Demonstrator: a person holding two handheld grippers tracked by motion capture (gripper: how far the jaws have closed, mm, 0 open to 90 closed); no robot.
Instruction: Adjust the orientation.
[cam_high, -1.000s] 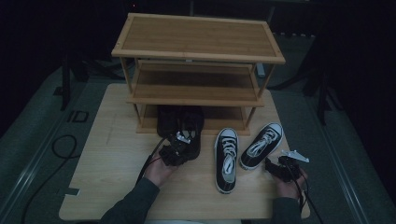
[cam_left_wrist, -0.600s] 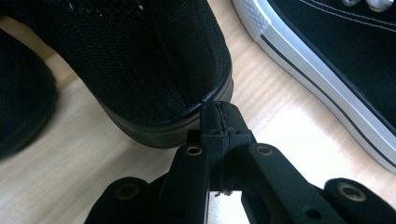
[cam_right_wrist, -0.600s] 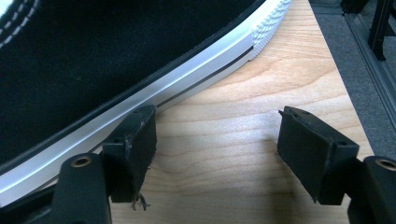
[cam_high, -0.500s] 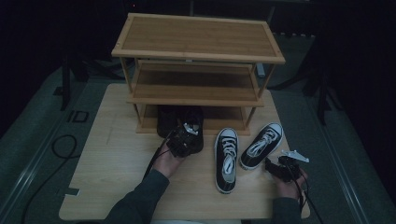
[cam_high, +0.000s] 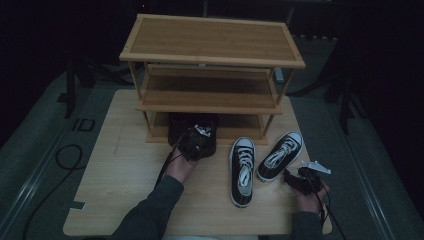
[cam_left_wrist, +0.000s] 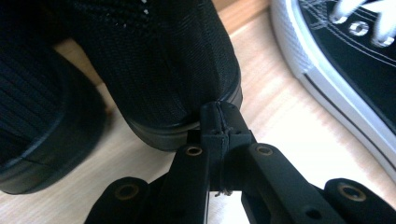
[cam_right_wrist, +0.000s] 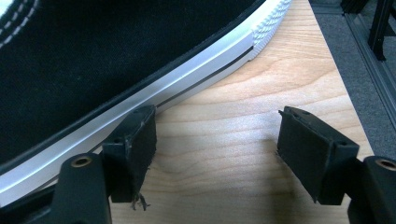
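Observation:
A pair of black shoes (cam_high: 192, 126) stands at the front of the wooden rack's (cam_high: 210, 102) bottom shelf, heels toward me. My left gripper (cam_high: 196, 144) is shut, and its joined tips (cam_left_wrist: 219, 114) touch the heel edge of one black shoe (cam_left_wrist: 177, 60); nothing shows between the jaws. Two black-and-white sneakers (cam_high: 242, 170) (cam_high: 280, 155) lie on the table to the right. My right gripper (cam_high: 296, 179) rests on the table by the right sneaker's heel. It stands open (cam_right_wrist: 217, 126), its left pad (cam_right_wrist: 137, 140) against the sneaker's white sole (cam_right_wrist: 154, 93).
The three-level rack takes up the back half of the light wooden table (cam_high: 120, 190). A dark cable (cam_high: 65, 155) loops on the floor at the left. The table's right edge (cam_right_wrist: 336, 93) and grey floor lie close to my right gripper.
My left hand has moved forward toward the rack, its gripper staying shut against the black shoes, which sit slightly deeper under the shelf. The right hand has stayed still.

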